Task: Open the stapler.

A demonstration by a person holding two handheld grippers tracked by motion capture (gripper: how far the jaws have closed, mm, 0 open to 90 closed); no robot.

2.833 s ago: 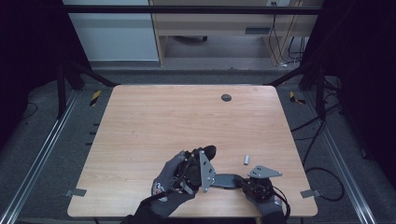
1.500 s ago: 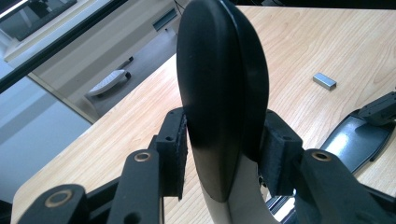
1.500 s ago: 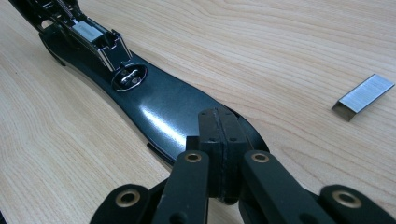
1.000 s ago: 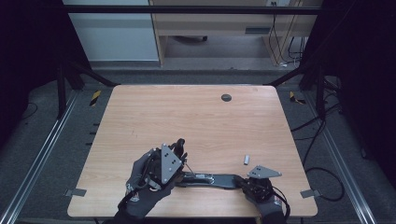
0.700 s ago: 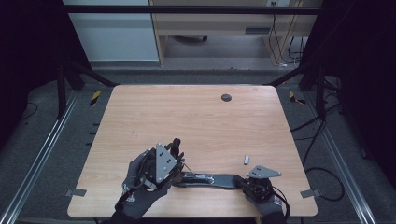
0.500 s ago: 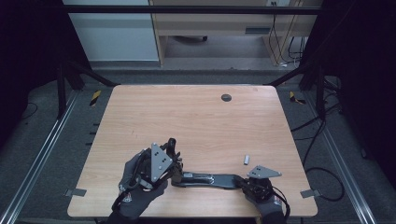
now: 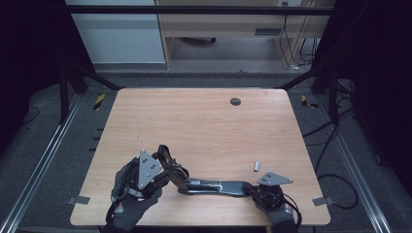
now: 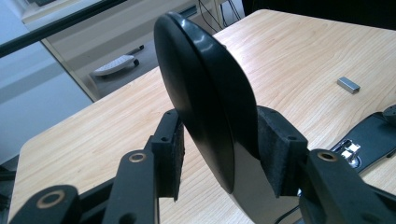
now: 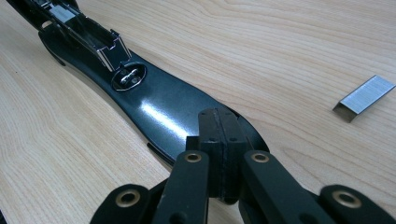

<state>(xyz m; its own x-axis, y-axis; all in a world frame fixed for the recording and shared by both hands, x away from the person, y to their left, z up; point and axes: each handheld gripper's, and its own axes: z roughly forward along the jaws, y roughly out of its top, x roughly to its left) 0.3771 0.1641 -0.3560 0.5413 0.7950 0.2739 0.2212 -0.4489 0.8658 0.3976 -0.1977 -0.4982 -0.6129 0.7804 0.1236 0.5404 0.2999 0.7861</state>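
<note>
Black plastic, a stapler (image 7: 214, 186) swung fully open, lies flat along the near edge of the table (image 7: 204, 121). Its long axis runs left to right across my front. My right gripper (image 9: 218, 154) has its pads pressed together with the tips bearing down on the base's right end, which pins the base so it cannot slide or tip while I work the other half. My left gripper (image 8: 219, 154) has the lid (image 8: 205, 93) between its pads, the lid's rounded end sticking up past them. Those jaws have just been opening; there is now a gap at one pad, so the hold is loose at best. The lid rises from the hinge at the left, and the bared staple channel (image 9: 81, 30) points toward it. A strip of staples (image 7: 255, 166) waits on the wood just beyond the base, near my right hand, probably for loading.
</note>
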